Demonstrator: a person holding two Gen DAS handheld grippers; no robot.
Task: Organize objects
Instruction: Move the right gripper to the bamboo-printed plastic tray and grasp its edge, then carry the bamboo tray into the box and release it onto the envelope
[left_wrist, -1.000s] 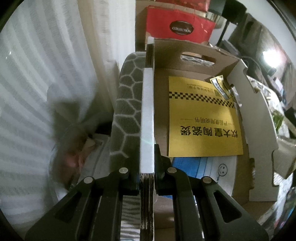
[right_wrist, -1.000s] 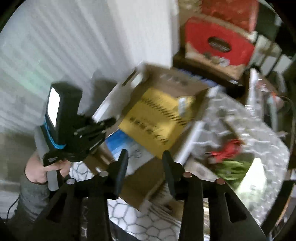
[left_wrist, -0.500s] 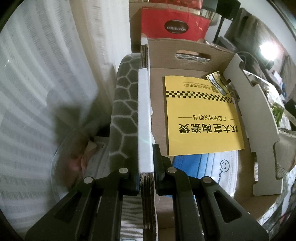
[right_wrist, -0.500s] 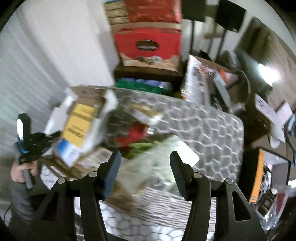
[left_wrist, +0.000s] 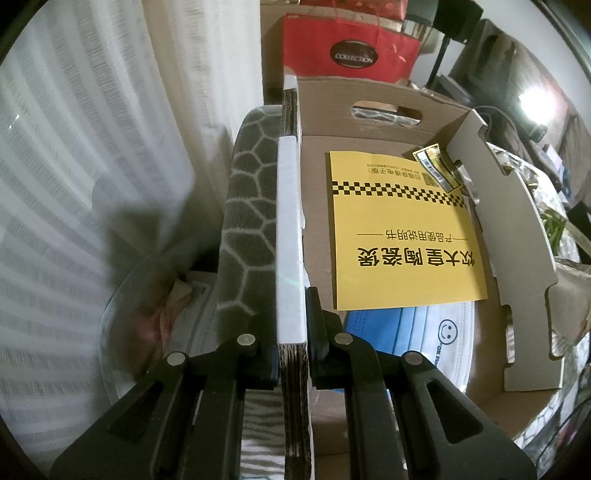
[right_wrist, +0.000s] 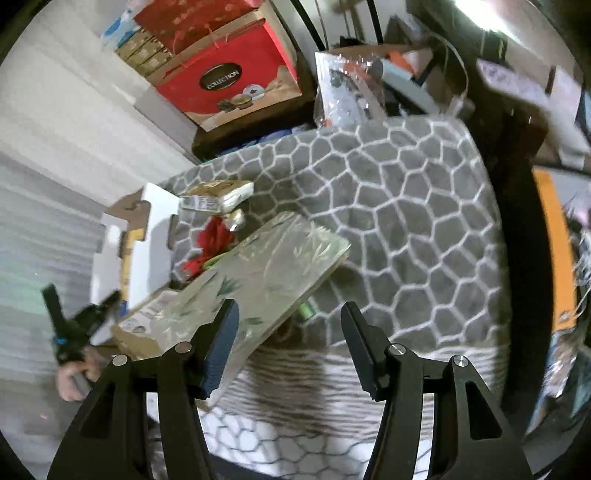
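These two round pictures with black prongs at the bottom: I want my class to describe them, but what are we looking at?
Each picture comes from a fisheye camera on a hand-held two-finger tool; a person holds one in each hand. In the left wrist view, the left tool is shut on the side wall of a cardboard box. Inside lie a yellow booklet and a white-and-blue item with a smiley face. In the right wrist view, the right tool is open and holds nothing. It looks over a grey honeycomb-patterned cover carrying a clear plastic packet, something red and the same box.
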